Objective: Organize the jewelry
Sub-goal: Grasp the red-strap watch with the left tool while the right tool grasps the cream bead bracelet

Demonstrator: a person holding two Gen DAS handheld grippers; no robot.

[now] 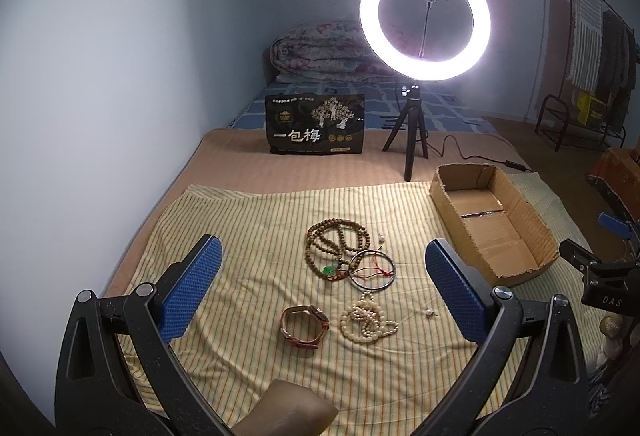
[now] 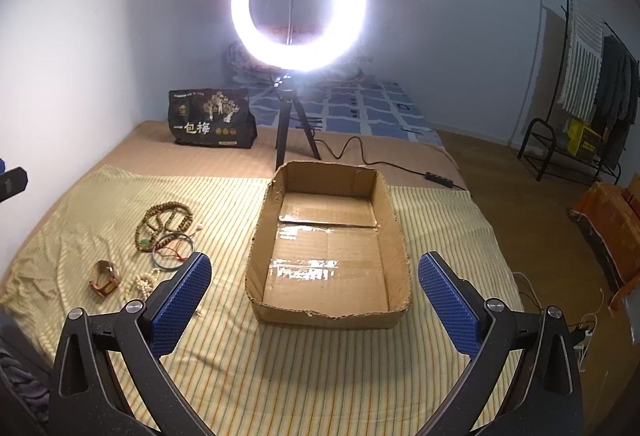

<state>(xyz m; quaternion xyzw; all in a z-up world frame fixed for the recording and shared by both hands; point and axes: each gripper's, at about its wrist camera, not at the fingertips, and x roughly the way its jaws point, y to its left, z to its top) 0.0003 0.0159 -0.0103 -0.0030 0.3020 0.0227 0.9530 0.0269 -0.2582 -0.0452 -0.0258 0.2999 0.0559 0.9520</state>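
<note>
Jewelry lies on a striped yellow cloth (image 1: 248,220). A brown wooden bead necklace (image 1: 335,238) sits farthest, a metal bangle (image 1: 373,270) with red cord just before it, then a cream pearl strand (image 1: 366,319) and a brown leather watch (image 1: 305,326) nearest. My left gripper (image 1: 324,288) hovers open above them, holding nothing. An empty cardboard box (image 2: 332,236) lies to the right; my right gripper (image 2: 314,290) stands open before its near wall. The same beads (image 2: 166,218), bangle (image 2: 173,251) and watch (image 2: 105,279) show left in the right wrist view.
A lit ring light on a black tripod (image 1: 414,132) stands behind the cloth, its cable (image 2: 384,164) trailing right. A black printed bag (image 1: 314,124) stands beside it. A folded quilt (image 1: 320,52) lies at the bed's head. A clothes rack (image 2: 580,108) stands at right.
</note>
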